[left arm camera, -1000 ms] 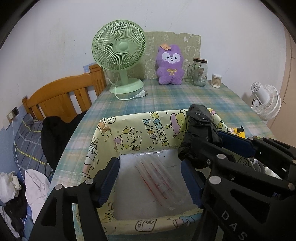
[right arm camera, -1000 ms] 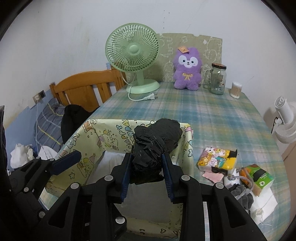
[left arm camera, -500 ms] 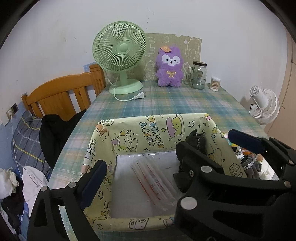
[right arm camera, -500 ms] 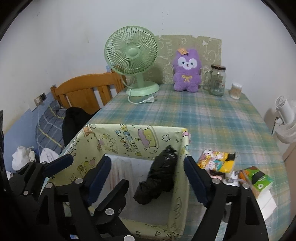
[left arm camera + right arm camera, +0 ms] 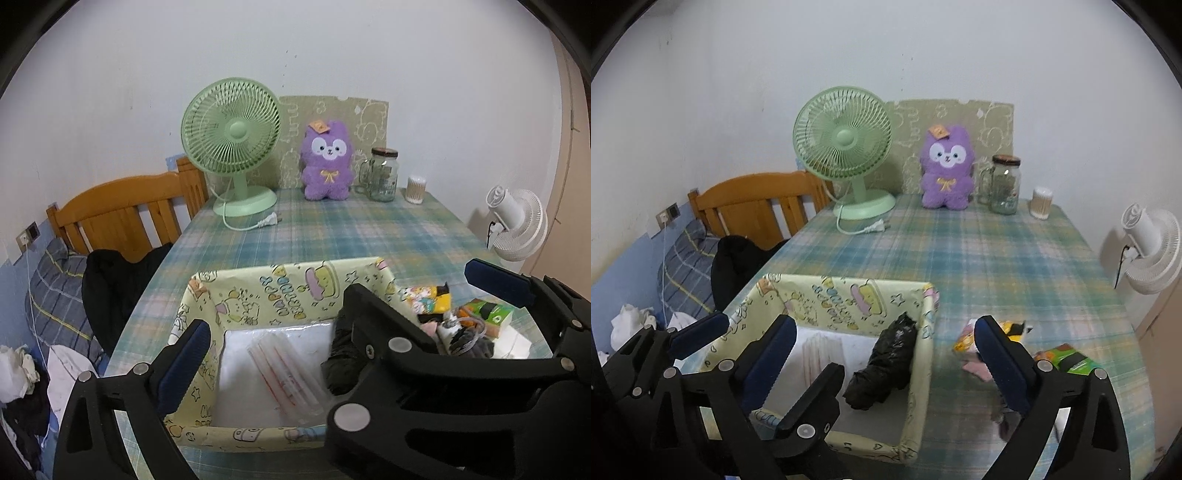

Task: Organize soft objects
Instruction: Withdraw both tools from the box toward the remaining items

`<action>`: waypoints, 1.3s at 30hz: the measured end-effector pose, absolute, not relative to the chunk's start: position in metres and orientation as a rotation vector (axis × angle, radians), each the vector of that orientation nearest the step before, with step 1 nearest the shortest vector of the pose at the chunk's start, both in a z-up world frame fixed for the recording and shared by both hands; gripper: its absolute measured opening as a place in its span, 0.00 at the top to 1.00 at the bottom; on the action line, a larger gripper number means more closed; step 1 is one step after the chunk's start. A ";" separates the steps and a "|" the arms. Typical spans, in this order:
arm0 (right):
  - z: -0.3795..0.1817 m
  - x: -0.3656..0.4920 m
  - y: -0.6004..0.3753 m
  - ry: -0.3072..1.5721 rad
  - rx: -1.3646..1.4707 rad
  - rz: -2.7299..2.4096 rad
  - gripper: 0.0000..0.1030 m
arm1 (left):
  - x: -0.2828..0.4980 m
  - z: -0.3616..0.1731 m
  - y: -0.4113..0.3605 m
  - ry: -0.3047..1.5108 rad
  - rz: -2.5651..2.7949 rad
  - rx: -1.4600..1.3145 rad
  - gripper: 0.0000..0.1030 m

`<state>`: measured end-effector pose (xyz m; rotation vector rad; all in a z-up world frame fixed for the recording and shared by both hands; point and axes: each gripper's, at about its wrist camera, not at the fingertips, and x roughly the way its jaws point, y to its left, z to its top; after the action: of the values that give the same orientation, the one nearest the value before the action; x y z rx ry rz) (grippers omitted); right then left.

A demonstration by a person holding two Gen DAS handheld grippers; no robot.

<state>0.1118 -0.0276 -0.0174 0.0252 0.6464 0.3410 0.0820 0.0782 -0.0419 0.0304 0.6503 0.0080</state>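
On the left, a wooden bed [image 5: 122, 210] carries dark clothes beside the plaid surface [image 5: 990, 254]. The left gripper [image 5: 343, 314] has just been opening its jaws; they stand spread wide over the yellow box [image 5: 258, 295] with nothing pinched. Inside the box, a black bundle [image 5: 882, 365] leans against the right wall, next to a clear packet [image 5: 284, 373]. The right gripper [image 5: 882, 350] has just let its jaws spread too, clear of the bundle. Right of the box lie small packs [image 5: 1067, 360]. Far back stand a green fan [image 5: 846, 155], a purple plush [image 5: 947, 168] and a jar [image 5: 1004, 184].
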 end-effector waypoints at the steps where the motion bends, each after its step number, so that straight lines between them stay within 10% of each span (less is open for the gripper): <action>1: -0.015 0.111 -0.030 0.638 0.021 0.338 0.04 | 0.081 -0.040 0.076 0.644 0.007 0.032 0.03; 39: 0.033 0.069 -0.130 0.476 0.024 0.210 0.00 | 0.050 -0.004 -0.021 0.515 -0.051 0.044 0.01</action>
<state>0.0687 -0.1302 0.0325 0.0239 0.4764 0.2096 0.0505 -0.0209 -0.0044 0.0440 0.5154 -0.0514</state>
